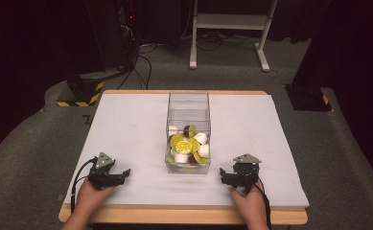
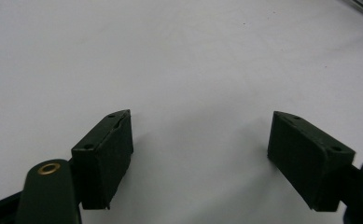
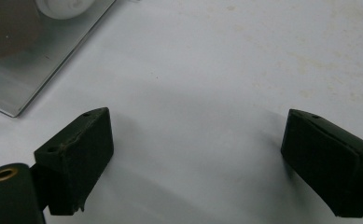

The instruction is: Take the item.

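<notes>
A clear plastic box (image 1: 188, 103) stands in the middle of the white mat (image 1: 126, 129). It holds several small capsules (image 1: 189, 143), yellow-green, white and brown. My left gripper (image 1: 124, 173) rests on the mat at the near left, held by a hand, its tips pointing right toward the box. In the left gripper view its jaws (image 2: 200, 140) stand wide apart over bare mat. My right gripper (image 1: 221, 175) rests at the near right, tips pointing left. Its jaws (image 3: 195, 149) are open too, with nothing between them, and a corner of the box (image 3: 34, 56) lies at the upper left.
The mat covers a wooden table whose front edge (image 1: 184, 215) runs just below the hands. Beyond the far edge lie grey carpet, a white frame's legs (image 1: 227, 38), black cables and a yellow-black striped base (image 1: 81, 93). Bare mat flanks the box on both sides.
</notes>
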Motion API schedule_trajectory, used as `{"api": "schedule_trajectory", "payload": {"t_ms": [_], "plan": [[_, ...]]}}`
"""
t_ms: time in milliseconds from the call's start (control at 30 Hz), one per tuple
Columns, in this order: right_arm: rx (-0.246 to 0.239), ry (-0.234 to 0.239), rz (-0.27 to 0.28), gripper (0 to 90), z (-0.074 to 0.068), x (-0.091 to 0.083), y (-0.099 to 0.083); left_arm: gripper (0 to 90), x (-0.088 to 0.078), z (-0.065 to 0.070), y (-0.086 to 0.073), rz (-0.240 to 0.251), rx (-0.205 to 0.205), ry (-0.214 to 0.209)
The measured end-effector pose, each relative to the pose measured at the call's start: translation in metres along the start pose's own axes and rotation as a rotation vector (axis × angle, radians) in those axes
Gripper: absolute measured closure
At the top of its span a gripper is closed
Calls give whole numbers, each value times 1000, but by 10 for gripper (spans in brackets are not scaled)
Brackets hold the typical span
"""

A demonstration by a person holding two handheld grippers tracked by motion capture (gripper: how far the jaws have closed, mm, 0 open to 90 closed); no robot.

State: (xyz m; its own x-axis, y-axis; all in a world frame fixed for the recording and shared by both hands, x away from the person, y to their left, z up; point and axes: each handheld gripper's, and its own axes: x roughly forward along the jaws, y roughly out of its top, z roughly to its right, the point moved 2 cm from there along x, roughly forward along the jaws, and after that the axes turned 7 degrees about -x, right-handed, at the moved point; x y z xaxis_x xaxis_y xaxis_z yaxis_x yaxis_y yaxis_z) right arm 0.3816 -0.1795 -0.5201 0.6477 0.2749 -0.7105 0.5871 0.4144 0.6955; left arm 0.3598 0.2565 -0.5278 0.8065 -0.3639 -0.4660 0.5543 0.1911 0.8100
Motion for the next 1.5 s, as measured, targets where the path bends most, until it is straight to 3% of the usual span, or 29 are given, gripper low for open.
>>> {"api": "schedule_trajectory", "payload": {"t_ms": [533, 667, 1133, 1200, 1500], "plan": [[2, 8, -1, 89, 1, 0, 0, 224, 0, 0, 0, 1, 3, 2], [1, 2, -2, 90, 0, 0, 0, 223, -1, -1, 0, -8, 19, 5], [0, 2, -1, 91, 0, 0, 0, 220, 0, 1, 0, -4, -6, 6], [0, 2, -2, 91, 0, 0, 0, 193, 0, 1, 1, -22, 3, -1], [-1, 2, -2, 91, 0, 0, 0, 190, -1, 2, 2, -16, -5, -16]]}}
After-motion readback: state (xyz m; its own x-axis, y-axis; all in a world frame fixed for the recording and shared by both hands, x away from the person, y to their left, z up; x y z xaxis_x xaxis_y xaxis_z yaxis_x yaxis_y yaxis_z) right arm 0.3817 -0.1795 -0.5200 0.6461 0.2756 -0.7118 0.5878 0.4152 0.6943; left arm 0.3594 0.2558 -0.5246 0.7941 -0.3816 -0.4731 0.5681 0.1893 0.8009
